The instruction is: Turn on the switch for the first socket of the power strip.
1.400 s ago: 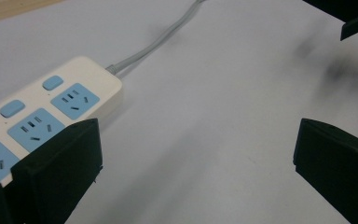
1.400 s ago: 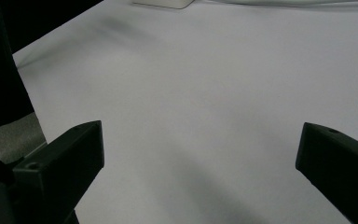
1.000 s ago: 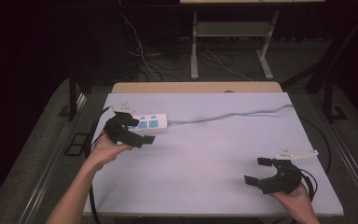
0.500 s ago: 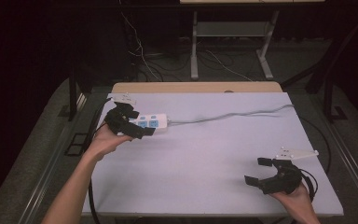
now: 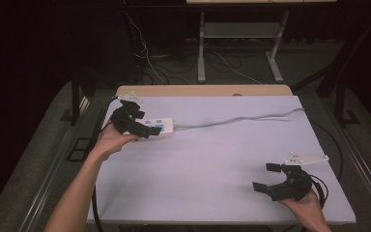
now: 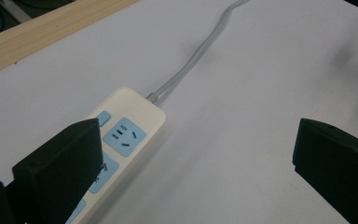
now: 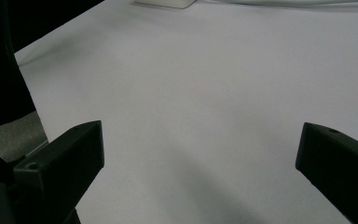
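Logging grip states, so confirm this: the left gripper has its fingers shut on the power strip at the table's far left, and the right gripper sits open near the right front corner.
Not quite. The left gripper is open: the left gripper view shows its fingers spread wide, one over the power strip, nothing clamped. The rest stands: the right gripper sits open near the right front corner.

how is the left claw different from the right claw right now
The left claw is at the table's far left, over the white power strip; the right claw is at the near right over bare tabletop. In its own view, one jaw of the left claw overlaps the strip's blue sockets, while the right claw has nothing between its jaws. Both are black, hand-held, and stand wide open.
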`<state>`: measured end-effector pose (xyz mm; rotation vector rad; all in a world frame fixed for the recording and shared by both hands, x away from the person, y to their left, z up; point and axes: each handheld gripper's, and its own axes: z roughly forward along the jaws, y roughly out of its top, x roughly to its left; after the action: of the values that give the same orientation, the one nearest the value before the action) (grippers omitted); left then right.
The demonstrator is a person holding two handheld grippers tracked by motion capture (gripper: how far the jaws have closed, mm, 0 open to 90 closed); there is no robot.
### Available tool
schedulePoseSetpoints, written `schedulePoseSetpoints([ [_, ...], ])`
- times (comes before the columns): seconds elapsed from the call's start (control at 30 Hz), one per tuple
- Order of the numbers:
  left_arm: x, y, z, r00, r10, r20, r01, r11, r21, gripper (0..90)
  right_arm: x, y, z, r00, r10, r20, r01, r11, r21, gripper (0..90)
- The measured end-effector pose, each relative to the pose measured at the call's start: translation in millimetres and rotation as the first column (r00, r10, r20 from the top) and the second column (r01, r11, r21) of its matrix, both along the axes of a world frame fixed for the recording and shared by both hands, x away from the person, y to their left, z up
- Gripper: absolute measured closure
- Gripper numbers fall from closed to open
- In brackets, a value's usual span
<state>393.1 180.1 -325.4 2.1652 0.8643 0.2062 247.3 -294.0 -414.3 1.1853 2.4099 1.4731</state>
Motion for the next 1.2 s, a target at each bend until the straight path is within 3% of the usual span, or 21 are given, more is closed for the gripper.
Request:
schedulePoseSetpoints([
  [0.67, 37.3, 6.4, -8.6, 0.9987, 0.031, -0.040, -0.029, 0.9988, 0.039, 3.0, -0.5, -2.0, -2.3, 1.0000, 0.002, -0.008, -0.002, 1.000, 0.001, 0.6],
  [1.2, 66.3, 2.7, -12.8, 0.9977, 0.049, -0.047, -0.046, 0.9971, 0.060, 23.0, -1.4, -3.3, -2.5, 0.9999, -0.003, -0.010, 0.003, 1.000, 0.005, 0.6],
])
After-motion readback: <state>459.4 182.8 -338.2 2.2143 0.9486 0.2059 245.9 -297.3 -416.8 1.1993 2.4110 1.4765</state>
